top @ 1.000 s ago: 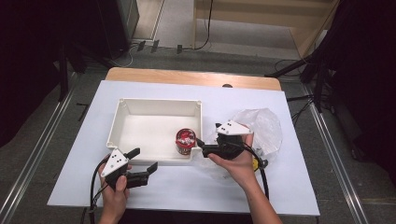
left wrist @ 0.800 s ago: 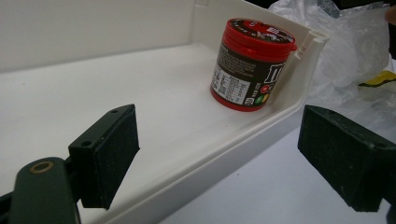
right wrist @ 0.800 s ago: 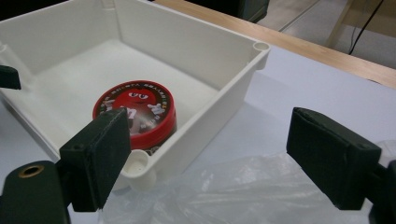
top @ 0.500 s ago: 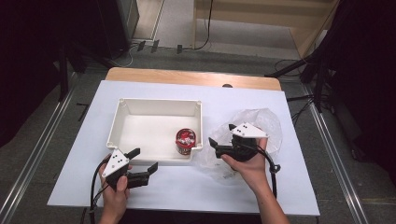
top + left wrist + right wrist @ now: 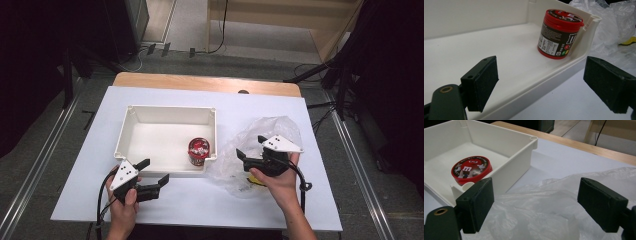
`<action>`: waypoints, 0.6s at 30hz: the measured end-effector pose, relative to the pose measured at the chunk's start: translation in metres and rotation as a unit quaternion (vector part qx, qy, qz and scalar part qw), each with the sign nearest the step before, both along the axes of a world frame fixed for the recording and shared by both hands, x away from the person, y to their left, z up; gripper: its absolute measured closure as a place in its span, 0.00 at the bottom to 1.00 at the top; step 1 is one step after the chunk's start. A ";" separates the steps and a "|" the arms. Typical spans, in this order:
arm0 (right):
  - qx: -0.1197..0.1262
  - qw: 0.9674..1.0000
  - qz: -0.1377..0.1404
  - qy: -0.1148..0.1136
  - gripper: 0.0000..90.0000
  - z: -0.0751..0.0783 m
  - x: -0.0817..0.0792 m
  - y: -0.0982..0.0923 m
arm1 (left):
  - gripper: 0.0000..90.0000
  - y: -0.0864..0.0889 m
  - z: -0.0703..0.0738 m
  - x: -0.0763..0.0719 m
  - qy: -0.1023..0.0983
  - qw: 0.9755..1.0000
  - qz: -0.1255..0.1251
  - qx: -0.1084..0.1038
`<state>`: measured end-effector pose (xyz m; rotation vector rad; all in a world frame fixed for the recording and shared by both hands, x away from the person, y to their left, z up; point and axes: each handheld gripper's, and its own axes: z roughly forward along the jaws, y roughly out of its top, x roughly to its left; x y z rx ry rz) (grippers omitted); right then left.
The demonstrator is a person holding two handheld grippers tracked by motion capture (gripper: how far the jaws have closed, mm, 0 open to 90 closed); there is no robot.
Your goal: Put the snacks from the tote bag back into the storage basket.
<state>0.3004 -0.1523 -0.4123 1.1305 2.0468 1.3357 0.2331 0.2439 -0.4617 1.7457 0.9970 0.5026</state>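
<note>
A red-lidded candy can (image 5: 199,151) stands upright in the near right corner of the white bin (image 5: 131,131); it also shows in the left gripper view (image 5: 559,33) and the right gripper view (image 5: 471,169). My left gripper (image 5: 153,173) rests open at the bin's near wall, nothing between its jaws. My right gripper (image 5: 251,147) is open above the clear plastic bag (image 5: 280,127), pointing left toward the bin. A yellow item (image 5: 627,41) lies inside the bag (image 5: 544,210).
A white sheet (image 5: 100,130) covers the table, with a wooden edge (image 5: 200,82) at the far side. Cables trail from both grippers toward the near edge. Dark floor and rails surround the table.
My right gripper has drawn back to the right, away from the bin and over the plastic bag. The left gripper and the can have stayed put.
</note>
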 end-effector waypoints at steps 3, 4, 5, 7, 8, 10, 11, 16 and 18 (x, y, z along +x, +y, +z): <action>0.002 1.000 -0.008 0.000 0.16 -0.002 -0.002 -0.007 | 0.14 0.000 0.000 0.000 -0.001 1.000 0.001 0.001; 0.003 1.000 -0.008 0.000 0.16 -0.003 -0.003 -0.008 | 0.14 0.000 0.000 0.000 -0.001 1.000 0.001 0.001; 0.005 1.000 -0.011 0.000 0.16 -0.004 -0.003 -0.011 | 0.14 0.000 0.000 0.000 -0.001 1.000 0.001 0.002; 0.005 1.000 -0.014 0.000 0.16 -0.005 -0.005 -0.014 | 0.14 0.000 0.000 0.000 -0.001 1.000 0.001 0.002; 0.007 1.000 -0.016 0.002 0.16 -0.006 -0.006 -0.017 | 0.14 0.000 0.000 0.000 -0.001 1.000 0.001 0.002; 0.007 1.000 -0.019 0.001 0.16 -0.007 -0.006 -0.020 | 0.14 0.000 0.000 0.000 -0.001 1.000 0.001 0.002; 0.007 1.000 -0.020 0.002 0.16 -0.008 -0.007 -0.022 | 0.14 0.000 0.000 0.000 -0.002 1.000 0.001 0.001; 0.008 1.000 -0.027 0.001 0.16 -0.009 -0.009 -0.031 | 0.14 -0.001 0.000 0.000 -0.002 1.000 0.001 0.002; 0.009 0.999 -0.031 0.001 0.16 -0.010 -0.010 -0.034 | 0.14 -0.001 0.000 0.000 -0.002 1.000 0.000 0.003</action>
